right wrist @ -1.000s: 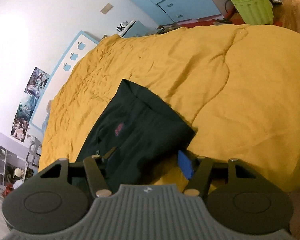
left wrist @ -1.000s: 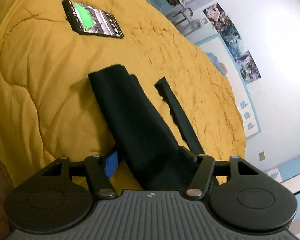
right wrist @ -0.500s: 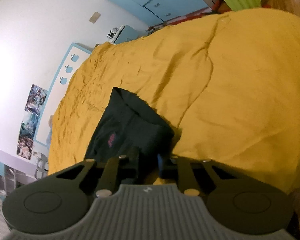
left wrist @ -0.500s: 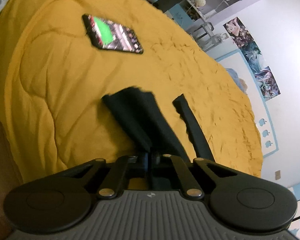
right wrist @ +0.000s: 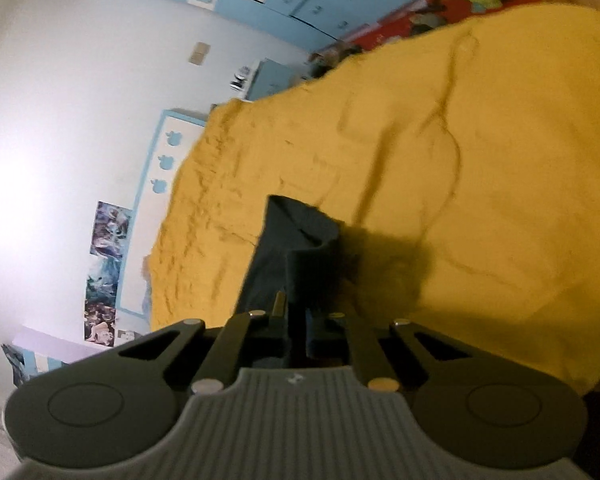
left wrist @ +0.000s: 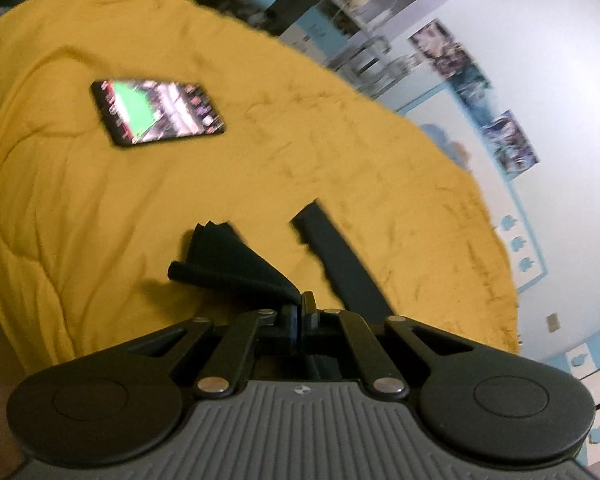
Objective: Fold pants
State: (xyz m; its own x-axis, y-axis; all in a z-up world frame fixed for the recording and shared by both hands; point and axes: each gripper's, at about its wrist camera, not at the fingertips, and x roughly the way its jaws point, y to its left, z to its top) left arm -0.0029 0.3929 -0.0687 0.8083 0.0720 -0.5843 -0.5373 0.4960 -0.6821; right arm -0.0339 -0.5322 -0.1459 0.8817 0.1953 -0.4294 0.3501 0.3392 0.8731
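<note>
Pants (left wrist: 240, 268), dark cloth, lie on a yellow bedspread (left wrist: 80, 208) and are pinched at two places. Left gripper (left wrist: 300, 312): fingers (left wrist: 288, 318) pressed together on a bunched fold of the cloth, which fans out ahead of the tips and stands raised off the bedspread; a second dark strip of the garment (left wrist: 336, 256) runs beside it to the right, apart from the held fold. Right gripper (right wrist: 296, 320): its jaws have just been closing, and its fingers (right wrist: 278, 312) now clamp the cloth at its near edge, the rest (right wrist: 288, 248) stretching away from the tips. Farther on the bedspread in the left wrist view, a lit phone (left wrist: 156, 110) lies flat, well apart from the pants. Beyond, posters (left wrist: 508, 144) on a white wall.
</note>
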